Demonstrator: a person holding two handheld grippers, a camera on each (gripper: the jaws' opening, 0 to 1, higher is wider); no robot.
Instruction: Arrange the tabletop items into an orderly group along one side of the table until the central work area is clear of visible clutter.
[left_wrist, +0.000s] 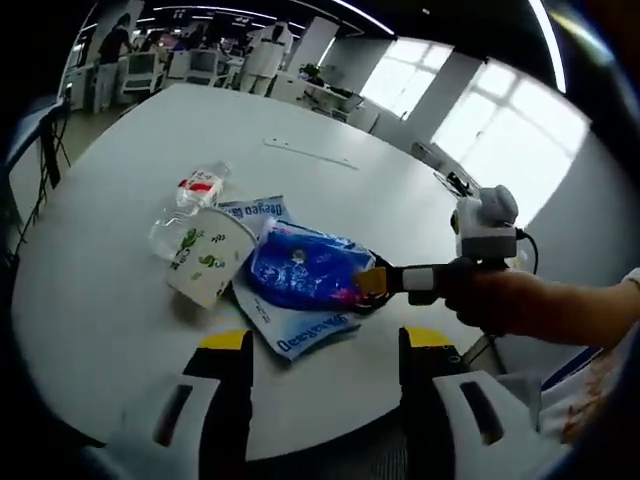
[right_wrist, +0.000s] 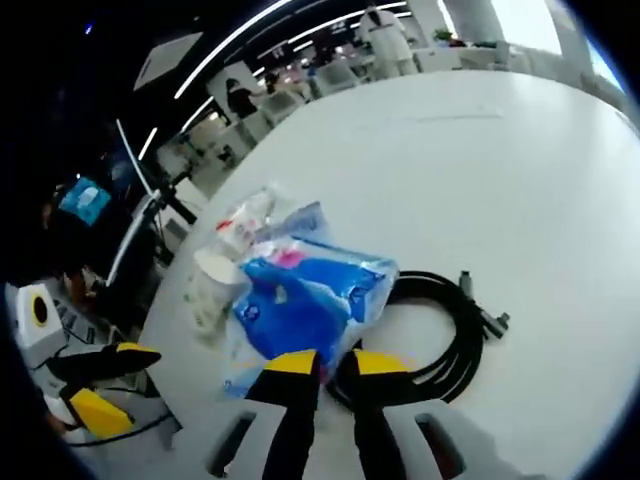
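Desk (left_wrist: 120, 300): white, clutter bunched near its edge.
Blue pack (right_wrist: 310, 300): soft, light — right tongs (right_wrist: 330, 365) nearly closed at its corner, grip unclear.
Cable (right_wrist: 450, 330): limp coil beside pack.
Cup (left_wrist: 210, 255): crushable — left tongs (left_wrist: 325, 340) spread.

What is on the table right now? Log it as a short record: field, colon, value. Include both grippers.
surface: white table
cluster: cup, bottle, blue pack and flat packet bunched together
cup: white with green print, on its side
bottle: clear, red label, lying behind the cup
blue pack: on top of the flat packet
cable: black, coiled, beside the blue pack
left gripper: open, short of the pile
right gripper: jaws nearly together at the blue pack's edge; grip cannot be told
background: desks, people, windows
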